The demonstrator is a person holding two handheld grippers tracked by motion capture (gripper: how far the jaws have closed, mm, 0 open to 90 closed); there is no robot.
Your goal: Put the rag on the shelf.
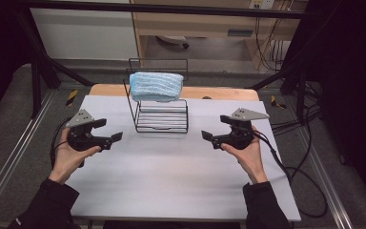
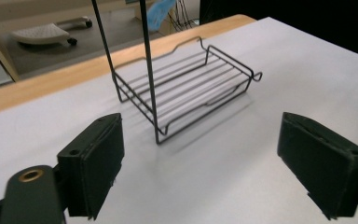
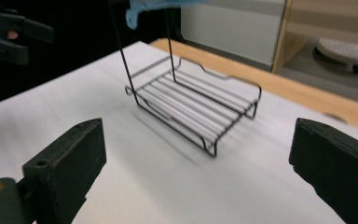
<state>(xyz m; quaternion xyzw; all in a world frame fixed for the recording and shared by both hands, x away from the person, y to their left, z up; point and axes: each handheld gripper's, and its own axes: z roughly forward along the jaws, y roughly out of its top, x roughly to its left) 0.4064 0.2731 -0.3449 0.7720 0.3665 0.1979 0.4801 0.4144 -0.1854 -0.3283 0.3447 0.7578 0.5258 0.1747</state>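
A black wire rack (image 1: 161,114) with two tiers stands at the back middle of the white table (image 1: 171,181). A folded light-blue towel (image 1: 156,86) lies on its upper tier, and the lower shelf (image 2: 191,84) is bare. My left gripper (image 1: 110,129) hovers left of the rack, held in a hand, its jaws wide apart with nothing between them (image 2: 214,163). Right of the rack, my right gripper (image 1: 214,127) is open too and holds nothing (image 3: 205,172). Both point inward at the rack (image 3: 200,107). The right gripper view catches the left gripper (image 3: 14,35) at top left.
A wooden strip (image 1: 219,93) borders the table's far edge. Black cables (image 1: 295,157) trail off the right side onto the floor. Metal frame rails (image 1: 9,162) run along both sides. A chair base (image 1: 171,40) sits on the floor beyond.
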